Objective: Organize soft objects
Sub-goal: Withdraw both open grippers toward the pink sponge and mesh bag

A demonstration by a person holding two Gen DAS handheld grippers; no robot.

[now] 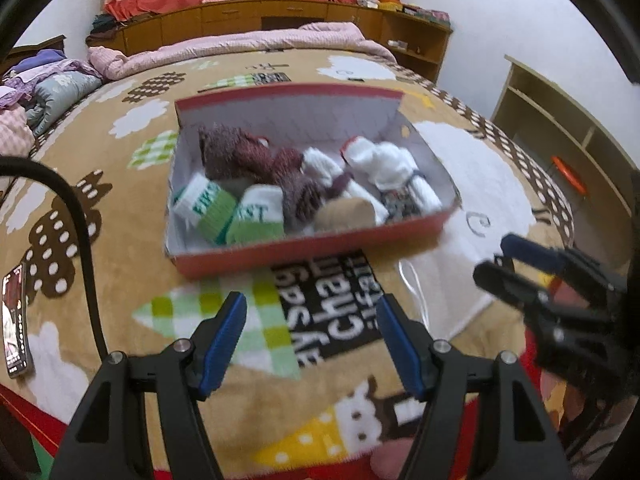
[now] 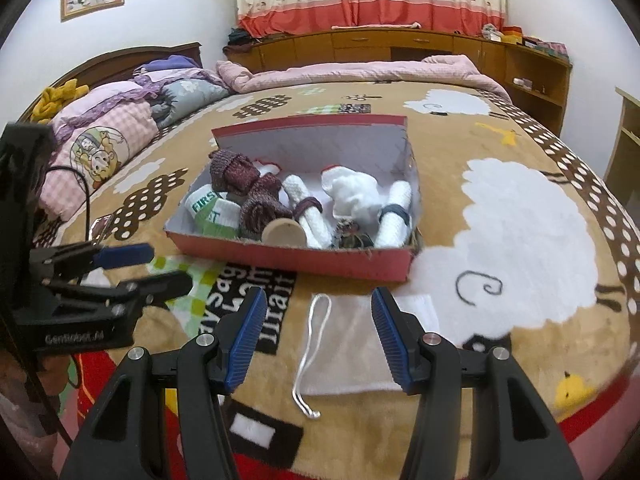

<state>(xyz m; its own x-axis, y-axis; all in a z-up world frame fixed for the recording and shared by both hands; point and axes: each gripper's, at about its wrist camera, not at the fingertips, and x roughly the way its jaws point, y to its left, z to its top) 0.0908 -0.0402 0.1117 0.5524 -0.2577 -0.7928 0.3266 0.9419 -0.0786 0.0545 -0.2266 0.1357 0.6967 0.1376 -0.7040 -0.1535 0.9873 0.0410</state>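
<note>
A red cardboard box (image 1: 304, 249) (image 2: 296, 261) sits on the bed, filled with rolled socks: maroon ones (image 1: 248, 156) (image 2: 236, 170), green and white ones (image 1: 218, 208) (image 2: 212, 210), white ones (image 1: 384, 164) (image 2: 356, 192) and a tan roll (image 1: 344, 212) (image 2: 284, 232). My left gripper (image 1: 310, 320) is open and empty, just in front of the box. My right gripper (image 2: 318, 312) is open and empty above a clear drawstring bag (image 2: 348, 344) that lies flat on the blanket. The bag shows faintly in the left wrist view (image 1: 416, 292).
A patterned brown blanket (image 2: 500, 216) covers the bed. Folded quilts (image 2: 120, 128) lie at the head, a pink duvet (image 2: 360, 70) at the far edge. A phone (image 1: 16, 320) lies at the left. A wooden cabinet (image 2: 400, 46) and a shelf (image 1: 560, 120) stand beyond.
</note>
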